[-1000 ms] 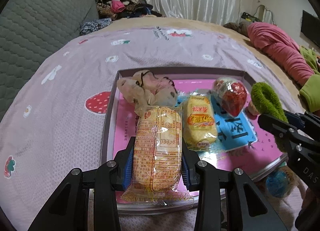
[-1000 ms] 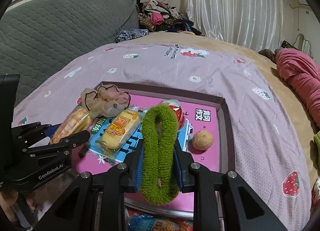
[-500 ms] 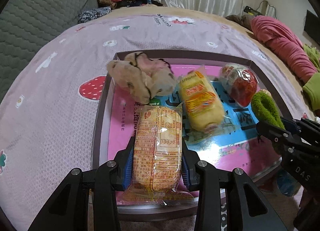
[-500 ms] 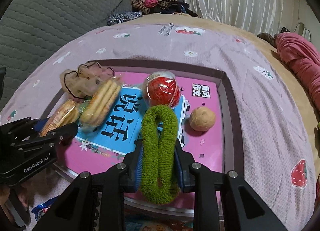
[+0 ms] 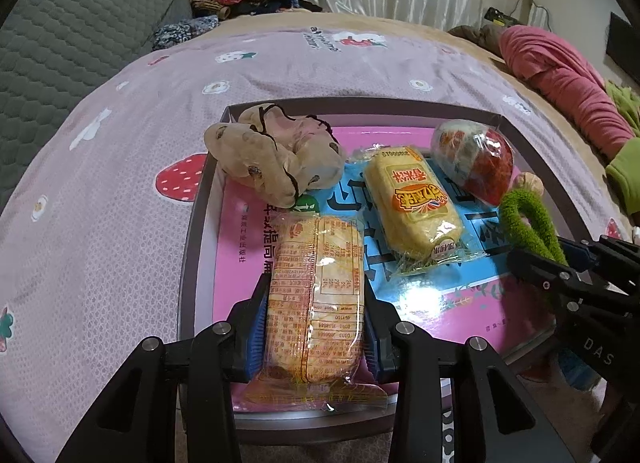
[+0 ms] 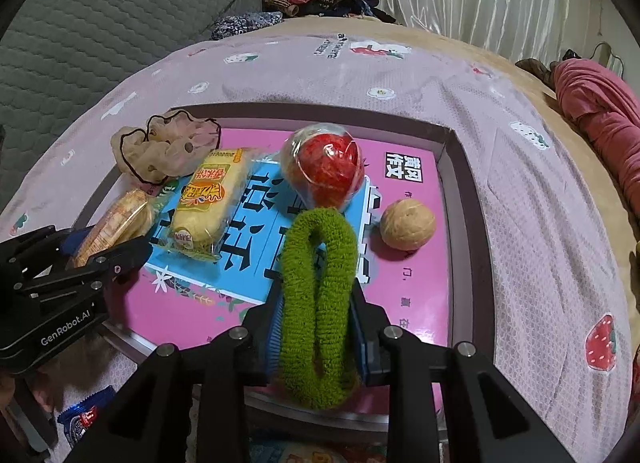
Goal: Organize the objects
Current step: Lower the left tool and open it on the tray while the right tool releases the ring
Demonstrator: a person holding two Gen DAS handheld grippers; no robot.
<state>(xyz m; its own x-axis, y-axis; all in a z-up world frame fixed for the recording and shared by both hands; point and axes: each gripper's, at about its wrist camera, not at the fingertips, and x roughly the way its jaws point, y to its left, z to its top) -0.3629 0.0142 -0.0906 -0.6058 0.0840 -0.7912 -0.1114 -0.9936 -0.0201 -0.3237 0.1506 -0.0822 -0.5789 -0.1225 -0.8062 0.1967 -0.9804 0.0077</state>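
My left gripper clamps a clear-wrapped orange cracker packet over the pink tray, while my right gripper squeezes a fuzzy green scrunchie.

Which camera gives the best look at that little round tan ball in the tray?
The right wrist view: the round tan ball sits whole and unobstructed on the tray's pink floor. In the left wrist view only a sliver peeks out behind the fuzzy green loop.
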